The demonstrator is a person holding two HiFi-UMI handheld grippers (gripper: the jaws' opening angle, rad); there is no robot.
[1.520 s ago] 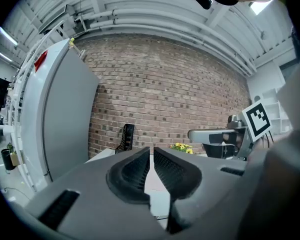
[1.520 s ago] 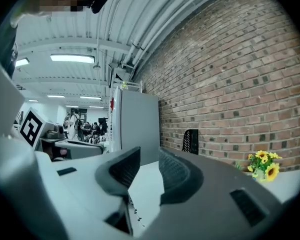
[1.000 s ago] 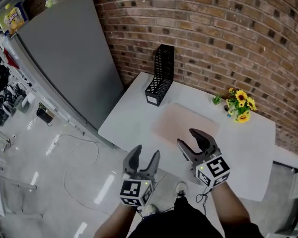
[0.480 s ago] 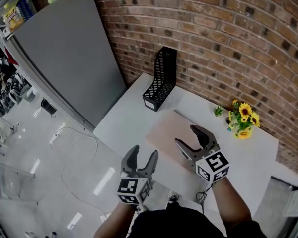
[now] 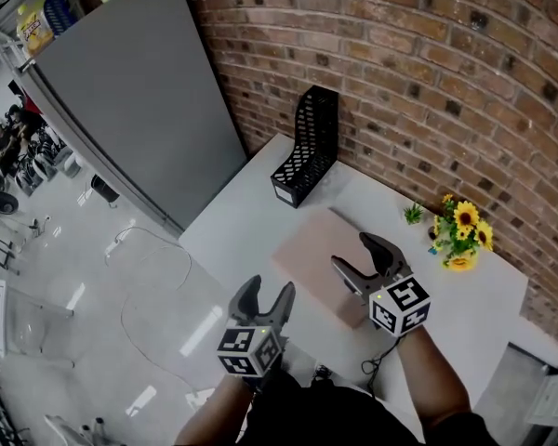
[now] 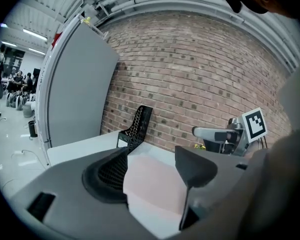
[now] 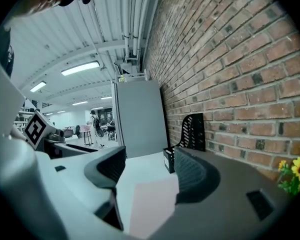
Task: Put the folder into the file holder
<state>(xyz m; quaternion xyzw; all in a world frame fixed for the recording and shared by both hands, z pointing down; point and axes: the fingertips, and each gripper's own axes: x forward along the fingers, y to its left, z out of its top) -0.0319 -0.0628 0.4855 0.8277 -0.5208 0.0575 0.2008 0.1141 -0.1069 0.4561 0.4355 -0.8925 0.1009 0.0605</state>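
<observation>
**A:** Head view first. Where is everything?
**B:** The folder (image 5: 309, 260) lies flat on the bench (image 5: 251, 226), and its long axis seems to run from 10 to 4. The holder (image 5: 309, 147) stands at the folder's 12, by the wall. The right gripper (image 5: 363, 260) hangs over the 3 o'clock end of the folder. The left gripper (image 5: 268, 297) sits at its 7, near the bench's front edge, so I judge the right one nearer.

**A:** Left gripper view?
**B:** The jaws are wide and have just been opening, pressing on nothing. The folder (image 6: 152, 184) shows through the gap, ahead and lower, with the holder at 11.

**A:** Right gripper view?
**B:** These jaws are also apart and have just opened further, with nothing gripped. The folder (image 7: 152, 204) lies at 6 beneath them, and the holder is beyond at 1.
</observation>
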